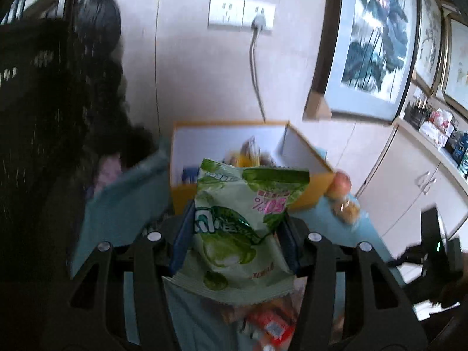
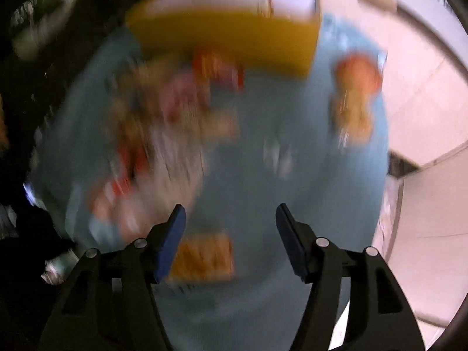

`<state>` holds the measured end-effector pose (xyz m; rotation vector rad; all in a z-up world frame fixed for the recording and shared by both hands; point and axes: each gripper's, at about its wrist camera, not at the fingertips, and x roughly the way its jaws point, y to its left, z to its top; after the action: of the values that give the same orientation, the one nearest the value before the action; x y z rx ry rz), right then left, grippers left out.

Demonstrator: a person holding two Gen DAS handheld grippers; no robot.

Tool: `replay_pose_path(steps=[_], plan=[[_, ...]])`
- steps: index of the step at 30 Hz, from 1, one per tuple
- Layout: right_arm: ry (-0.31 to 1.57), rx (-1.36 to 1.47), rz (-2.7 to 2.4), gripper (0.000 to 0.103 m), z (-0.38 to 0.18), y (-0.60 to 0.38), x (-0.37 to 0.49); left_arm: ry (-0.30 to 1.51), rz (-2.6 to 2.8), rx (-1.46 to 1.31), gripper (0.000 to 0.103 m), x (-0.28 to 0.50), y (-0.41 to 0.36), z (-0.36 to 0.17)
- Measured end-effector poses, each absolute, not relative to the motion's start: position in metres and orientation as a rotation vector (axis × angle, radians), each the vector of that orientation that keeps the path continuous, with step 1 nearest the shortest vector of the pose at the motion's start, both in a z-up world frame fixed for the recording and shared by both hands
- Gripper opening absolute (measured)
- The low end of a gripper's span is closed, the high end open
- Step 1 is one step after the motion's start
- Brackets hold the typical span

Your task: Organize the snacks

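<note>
- Left gripper (image 1: 234, 234): jaws clenched on a green snack bag (image 1: 237, 231), lifted before the yellow box (image 1: 187, 193).
- Right gripper (image 2: 231, 234): jaws released, empty, above the blue desk (image 2: 263, 181).

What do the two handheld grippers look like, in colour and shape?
Both look the same. The left gripper and the right gripper each have two flat dark blue fingers on black angular linkage arms with triangular cut-outs and round silver pivot pins. No cables, markings or sleeves show.
</note>
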<state>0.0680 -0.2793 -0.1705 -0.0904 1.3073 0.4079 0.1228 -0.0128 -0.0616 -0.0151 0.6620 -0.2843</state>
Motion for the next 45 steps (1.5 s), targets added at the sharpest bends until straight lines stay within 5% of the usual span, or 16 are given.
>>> replay_pose_path(steps=[7,14,22,36,40,43,45], plan=[[1.263,-0.136,0.454,0.070,-0.194,-0.271,0.025,0.763,-0.273,-0.025,0.054,0.103,-0.001,-0.098],[1.163,-0.377,0.463,0.093,-0.212,-0.237,0.017,0.813,-0.284,-0.033,0.054,0.091,0.001,-0.112],[1.115,-0.459,0.502,0.079,-0.215,-0.239,0.020,0.822,-0.282,-0.051,0.054,0.084,0.005,-0.113],[0.937,-1.025,0.693,0.100,-0.215,-0.214,0.032,0.842,-0.291,-0.066,0.055,0.080,0.000,-0.113],[1.023,-0.929,0.754,0.102,-0.220,-0.218,0.058,0.849,-0.282,-0.072,0.055,0.078,0.002,-0.114],[1.277,-0.650,0.697,0.102,-0.228,-0.236,0.093,0.853,-0.266,-0.089,0.055,0.076,0.007,-0.115],[1.356,-0.473,0.631,0.094,-0.228,-0.247,0.107,0.858,-0.256,-0.104,0.055,0.076,0.011,-0.117]])
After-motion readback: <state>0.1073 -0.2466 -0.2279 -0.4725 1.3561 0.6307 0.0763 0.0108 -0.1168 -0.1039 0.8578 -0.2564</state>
